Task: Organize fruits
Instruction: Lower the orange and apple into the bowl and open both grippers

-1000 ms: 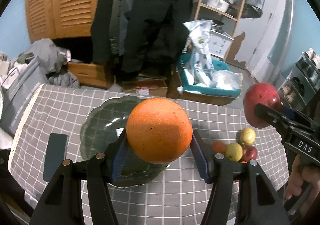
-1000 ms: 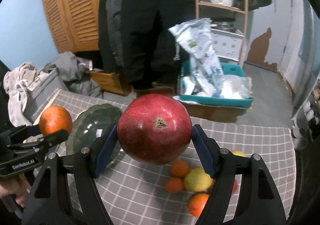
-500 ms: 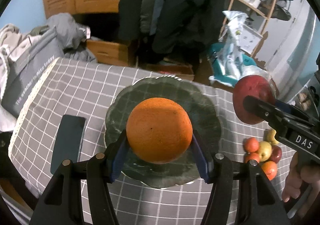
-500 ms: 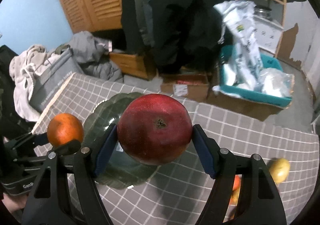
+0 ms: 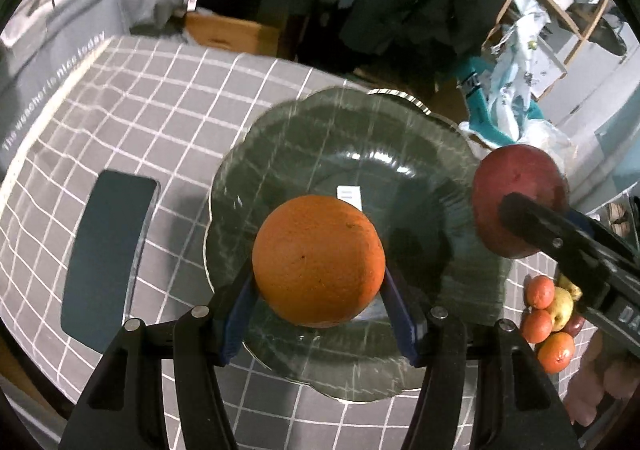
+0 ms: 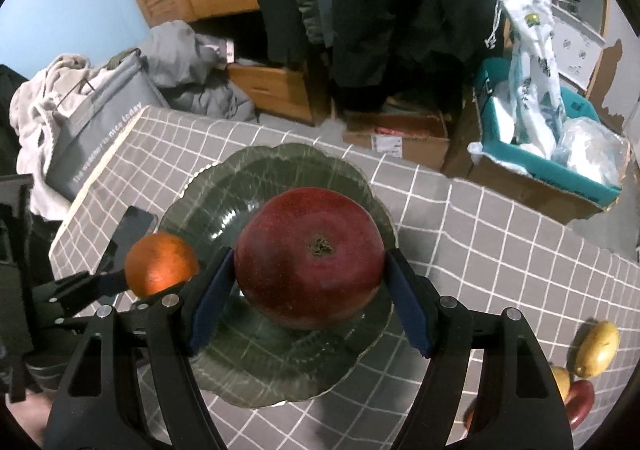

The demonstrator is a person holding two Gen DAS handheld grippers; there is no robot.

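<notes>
My left gripper [image 5: 318, 292] is shut on a large orange [image 5: 318, 260] and holds it over the near part of a dark green glass plate [image 5: 360, 138]. My right gripper [image 6: 308, 286] is shut on a red pomegranate [image 6: 310, 260] and holds it over the same plate [image 6: 280, 166]. The pomegranate also shows in the left wrist view [image 5: 520, 198] above the plate's right rim. The orange also shows in the right wrist view [image 6: 162, 270] at the plate's left edge. Nothing lies in the plate.
Several small fruits [image 5: 550, 314], orange, yellow and red, lie in a heap on the grey checked tablecloth [image 5: 160, 98] right of the plate. A dark phone [image 5: 106, 250] lies left of the plate. A grey bag [image 6: 96, 130] hangs at the table's left edge.
Both grippers have moved forward and tipped down over the plate, each still holding its fruit. The plate now fills the middle of both views.
</notes>
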